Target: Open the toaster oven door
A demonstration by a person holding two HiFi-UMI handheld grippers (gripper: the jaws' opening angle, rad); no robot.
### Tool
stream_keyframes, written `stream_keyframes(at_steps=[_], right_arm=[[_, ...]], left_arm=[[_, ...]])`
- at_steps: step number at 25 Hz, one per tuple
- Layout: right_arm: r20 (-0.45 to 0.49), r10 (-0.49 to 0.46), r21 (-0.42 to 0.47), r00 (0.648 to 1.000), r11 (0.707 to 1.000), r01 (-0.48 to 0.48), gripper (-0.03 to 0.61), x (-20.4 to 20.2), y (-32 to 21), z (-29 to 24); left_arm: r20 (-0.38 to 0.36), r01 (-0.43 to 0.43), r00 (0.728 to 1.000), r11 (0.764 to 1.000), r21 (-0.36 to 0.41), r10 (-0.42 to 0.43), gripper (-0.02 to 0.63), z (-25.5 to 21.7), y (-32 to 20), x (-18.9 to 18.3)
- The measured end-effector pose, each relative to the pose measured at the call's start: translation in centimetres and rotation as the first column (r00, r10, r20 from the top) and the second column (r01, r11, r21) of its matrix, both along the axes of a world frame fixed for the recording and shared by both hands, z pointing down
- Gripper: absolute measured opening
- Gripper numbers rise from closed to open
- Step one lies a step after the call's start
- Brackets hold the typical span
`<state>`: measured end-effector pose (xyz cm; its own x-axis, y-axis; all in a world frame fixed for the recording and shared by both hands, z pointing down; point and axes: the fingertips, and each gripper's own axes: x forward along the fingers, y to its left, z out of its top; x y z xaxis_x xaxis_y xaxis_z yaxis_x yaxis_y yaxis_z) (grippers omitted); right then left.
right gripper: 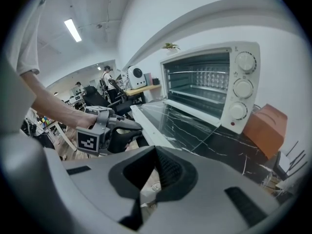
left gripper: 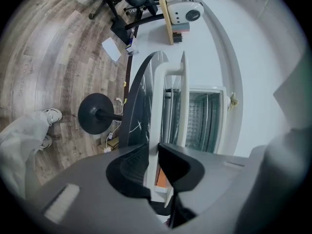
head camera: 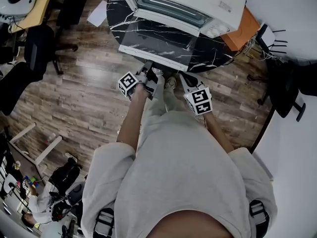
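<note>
- The toaster oven (head camera: pixel 208 1) sits at the top centre of the head view on a black marble table (head camera: pixel 116 14). Its door (head camera: pixel 158 41) lies swung down flat, glass up, reaching toward the table's near edge.
- In the right gripper view the oven's cavity and racks show fully at upper right, so I judge the opening itself done, or as good as done.
- The left gripper (left gripper: pixel 150 146) is at the door's front rim. In its own view the white door handle (left gripper: pixel 156 101) runs through the narrow gap and fills it from pad to pad, so the fingers read as clamped on the handle.
- The right gripper (right gripper: pixel 153 149) hangs just right of the left one in the head view, short of the door. Its fingertips are pressed together with nothing between them.
- The step in hand, as I judge it, is the end of the pull-down. The next move calls for letting go of the handle and drawing the left gripper back toward the lower frame without lifting the door.
</note>
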<state>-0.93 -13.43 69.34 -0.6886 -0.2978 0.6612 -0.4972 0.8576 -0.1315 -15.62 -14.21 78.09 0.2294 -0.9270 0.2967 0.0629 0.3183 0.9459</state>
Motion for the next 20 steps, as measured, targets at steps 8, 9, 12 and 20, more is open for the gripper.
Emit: stream_keyframes(at_steps=[8, 9, 12, 20], right_arm=[[0.006, -0.02, 0.01, 1.0, 1.0, 0.02, 0.012, -0.1, 0.1, -0.5], [0.007, -0.022, 0.012, 1.0, 1.0, 0.022, 0.012, -0.1, 0.2, -0.6], [0.009, -0.029, 0.013, 1.0, 1.0, 0.029, 0.012, 0.0, 0.3, -0.6], [0.017, -0.031, 0.018, 0.999, 0.999, 0.031, 0.012, 0.2, 0.3, -0.7]], left_arm=[[0.015, 0.002, 1.0, 1.0, -0.017, -0.001, 0.017, 0.0, 1.0, -0.1], [0.018, 0.003, 1.0, 1.0, -0.016, -0.003, 0.014, -0.1, 1.1, -0.1], [0.036, 0.009, 0.999, 1.0, -0.005, -0.009, 0.009, -0.4, 1.3, -0.3], [0.153, -0.057, 0.987, 0.998, 0.013, 0.054, 0.009, -1.8, 1.4, -0.2]])
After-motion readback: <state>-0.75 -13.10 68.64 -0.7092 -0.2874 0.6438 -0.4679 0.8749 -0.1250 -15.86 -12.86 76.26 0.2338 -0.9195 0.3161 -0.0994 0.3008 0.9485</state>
